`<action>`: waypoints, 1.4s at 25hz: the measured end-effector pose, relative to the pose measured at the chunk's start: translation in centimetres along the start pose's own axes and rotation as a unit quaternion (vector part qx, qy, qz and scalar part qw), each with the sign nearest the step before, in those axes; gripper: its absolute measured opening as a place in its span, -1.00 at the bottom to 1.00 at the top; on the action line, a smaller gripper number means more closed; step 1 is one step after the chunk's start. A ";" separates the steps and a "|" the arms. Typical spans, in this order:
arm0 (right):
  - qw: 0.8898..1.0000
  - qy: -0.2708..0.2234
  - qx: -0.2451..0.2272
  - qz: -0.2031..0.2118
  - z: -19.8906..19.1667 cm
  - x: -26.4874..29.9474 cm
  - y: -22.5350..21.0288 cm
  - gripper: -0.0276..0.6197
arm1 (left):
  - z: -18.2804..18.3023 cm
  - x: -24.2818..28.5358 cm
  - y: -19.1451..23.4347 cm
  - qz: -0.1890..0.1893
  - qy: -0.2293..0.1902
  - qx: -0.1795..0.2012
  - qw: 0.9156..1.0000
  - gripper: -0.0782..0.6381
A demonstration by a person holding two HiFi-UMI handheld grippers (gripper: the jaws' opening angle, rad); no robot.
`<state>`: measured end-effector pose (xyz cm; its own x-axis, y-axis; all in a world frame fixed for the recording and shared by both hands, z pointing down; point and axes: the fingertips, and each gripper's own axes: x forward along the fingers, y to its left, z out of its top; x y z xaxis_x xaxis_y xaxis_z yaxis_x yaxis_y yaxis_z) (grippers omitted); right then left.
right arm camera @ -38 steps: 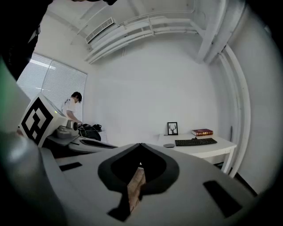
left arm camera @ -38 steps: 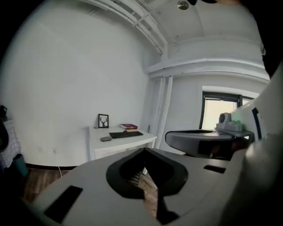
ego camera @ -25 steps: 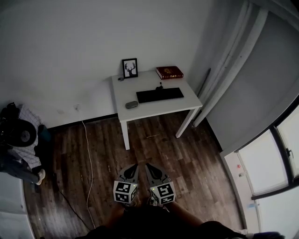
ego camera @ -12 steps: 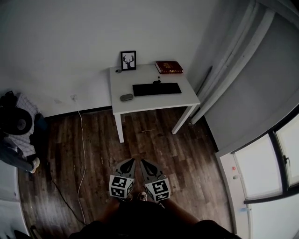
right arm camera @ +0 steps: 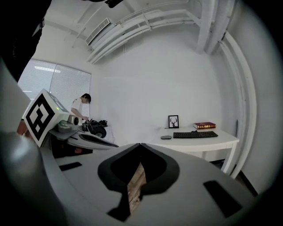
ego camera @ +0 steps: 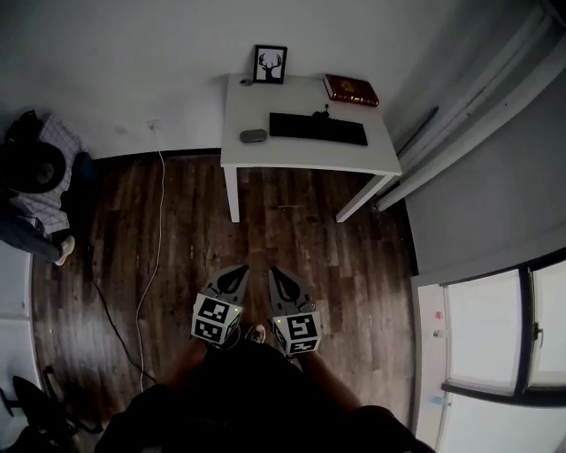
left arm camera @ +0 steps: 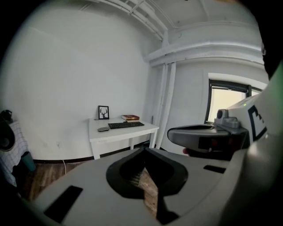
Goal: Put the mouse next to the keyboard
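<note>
White ceiling (gripper views only)

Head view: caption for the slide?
Left gripper and right gripper, shut and empty, above the wood floor, away from the white table where the mouse lies left of the keyboard.

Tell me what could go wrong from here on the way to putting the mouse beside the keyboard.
1. The left gripper and right gripper are both shut and empty. Arriving like that, one might shove the mouse rather than grasp it.
2. The mouse lies near the left edge of the table, so a shove could send it off.
3. A white cable trails across the floor left of the path to the table, and a foot could catch it.
</note>
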<state>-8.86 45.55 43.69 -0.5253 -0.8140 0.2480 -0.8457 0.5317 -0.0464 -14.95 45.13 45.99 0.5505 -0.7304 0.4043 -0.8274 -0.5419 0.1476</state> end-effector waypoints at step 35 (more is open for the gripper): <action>0.997 0.075 -0.014 0.028 4.9 33.3 -15.0 -0.85 | 8.7 25.7 24.9 -0.020 0.085 -0.050 0.995 -0.77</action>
<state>-14.13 9.31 47.88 -0.5493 -0.7401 0.3880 -0.8119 0.5826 -0.0381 -20.45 9.22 52.26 0.5629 -0.6243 0.5417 -0.8172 -0.5186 0.2514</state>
